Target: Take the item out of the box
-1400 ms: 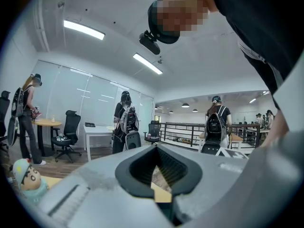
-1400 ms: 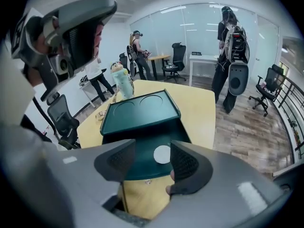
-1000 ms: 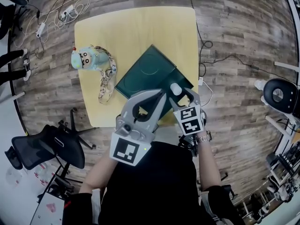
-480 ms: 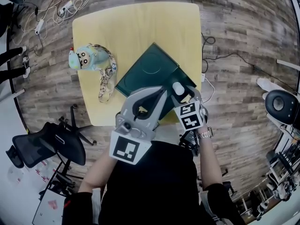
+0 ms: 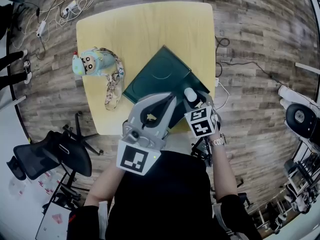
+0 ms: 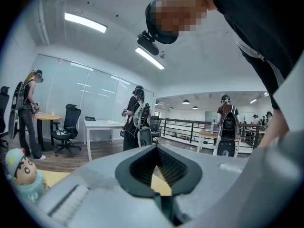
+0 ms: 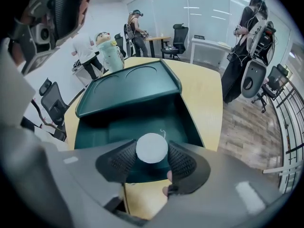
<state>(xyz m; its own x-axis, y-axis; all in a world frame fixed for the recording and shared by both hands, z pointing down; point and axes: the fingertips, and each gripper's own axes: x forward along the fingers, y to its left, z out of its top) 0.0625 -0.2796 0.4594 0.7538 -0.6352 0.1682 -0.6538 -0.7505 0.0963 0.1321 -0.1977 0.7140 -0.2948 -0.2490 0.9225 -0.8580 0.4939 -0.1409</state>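
A dark green box stands open on the yellow table (image 5: pixel 145 29), its lid (image 5: pixel 157 76) (image 7: pixel 126 87) folded back and the base (image 7: pixel 123 125) facing me. My right gripper (image 5: pixel 192 100) (image 7: pixel 152 152) points steeply down over the base. Its jaws have just been closing, and both pads now touch a white round item (image 7: pixel 152 148) (image 5: pixel 189 94) between them. My left gripper (image 5: pixel 171 100) (image 6: pixel 156 150) hangs level beside it over the box's near side, shut with nothing in it.
A light-blue cartoon-faced toy (image 5: pixel 90 64) (image 7: pixel 108 49) with a patterned strap lies at the table's left. A black office chair (image 5: pixel 50 159) stands at the lower left and cables (image 5: pixel 65 9) lie on the wooden floor. Other people stand at desks in both gripper views.
My right gripper has sunk slightly toward the box and its jaws have drawn in on the white round item. The left gripper has stayed where it was.
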